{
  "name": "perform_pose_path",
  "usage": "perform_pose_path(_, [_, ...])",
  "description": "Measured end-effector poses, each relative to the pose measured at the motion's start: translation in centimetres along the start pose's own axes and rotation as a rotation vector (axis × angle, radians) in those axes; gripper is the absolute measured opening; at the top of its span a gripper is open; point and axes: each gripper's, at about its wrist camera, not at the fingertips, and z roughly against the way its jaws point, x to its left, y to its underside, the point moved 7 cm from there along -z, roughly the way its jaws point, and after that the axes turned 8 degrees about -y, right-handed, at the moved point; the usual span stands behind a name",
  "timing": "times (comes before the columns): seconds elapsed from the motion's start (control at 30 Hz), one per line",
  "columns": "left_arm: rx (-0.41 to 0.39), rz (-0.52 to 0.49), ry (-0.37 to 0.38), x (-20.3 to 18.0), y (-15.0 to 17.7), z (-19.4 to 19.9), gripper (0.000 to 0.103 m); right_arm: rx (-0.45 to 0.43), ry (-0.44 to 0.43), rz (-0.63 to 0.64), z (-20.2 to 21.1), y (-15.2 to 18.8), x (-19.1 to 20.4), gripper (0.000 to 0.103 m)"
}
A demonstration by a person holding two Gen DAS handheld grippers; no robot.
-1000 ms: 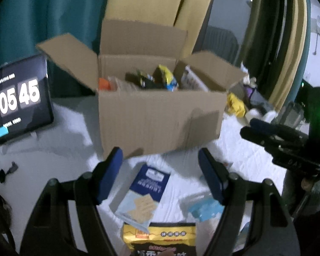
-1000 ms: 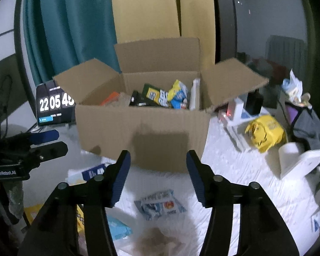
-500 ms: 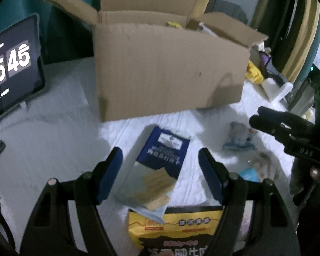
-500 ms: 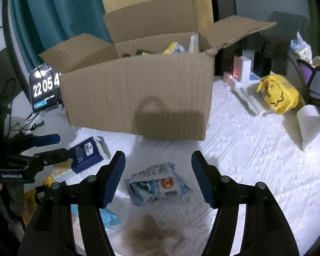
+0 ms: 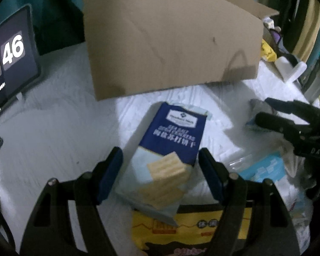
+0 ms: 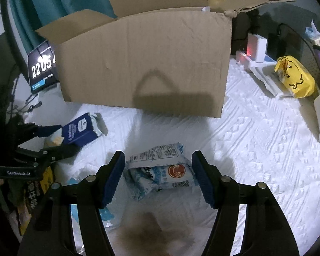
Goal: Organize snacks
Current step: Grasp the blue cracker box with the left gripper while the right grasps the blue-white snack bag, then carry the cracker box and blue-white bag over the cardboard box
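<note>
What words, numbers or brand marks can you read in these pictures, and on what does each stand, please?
"22 05", rest cut off: clock screen left of the cardboard box.
"46": same screen, left wrist view.
"GenRobot.AI": left gripper body.
"DAS": right gripper body.
Blue cracker pack, yellow bag, white-blue packet: print too blurred.

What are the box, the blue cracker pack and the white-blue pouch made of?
Box: plain brown corrugated cardboard, matte, with creases and a torn flap edge. Cracker pack: looks like printed plastic film, slightly glossy, crimped end. Pouch: probably thin plastic film, shiny and wrinkled.
</note>
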Motion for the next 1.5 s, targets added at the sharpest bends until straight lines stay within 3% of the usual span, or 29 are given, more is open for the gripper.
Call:
perform_pose_path(0.17, [-0.015,-0.01,-0.005,-0.1,0.0,0.1,0.073,0.021,0.012,0.017,-0.6,0.5,0.0,0.069])
perform_pose_path(0.33, [-0.034,-0.031,-0.011,-0.4,0.0,0.1,0.06,0.025,0.014,0.01,-0.7,0.7,0.0,0.066])
perform_pose_path(0.5, [-0.054,-0.048,-0.003,-0.8,0.4,0.9,0.055,0.015,0.022,0.029,-0.3,0.7,0.4,0.063])
perform_pose_path(1.0, [-0.14,-0.025,0.013,-0.5,-0.6,5.5,0.052,-0.117,-0.003,0.053,4.7,-1.9,2.4,0.063])
perform_pose_path(1.5, [-0.306,0.003,0.002,1.4,-4.7,12.2,0.052,-0.211,-0.017,0.143,8.3,-6.8,4.9,0.063])
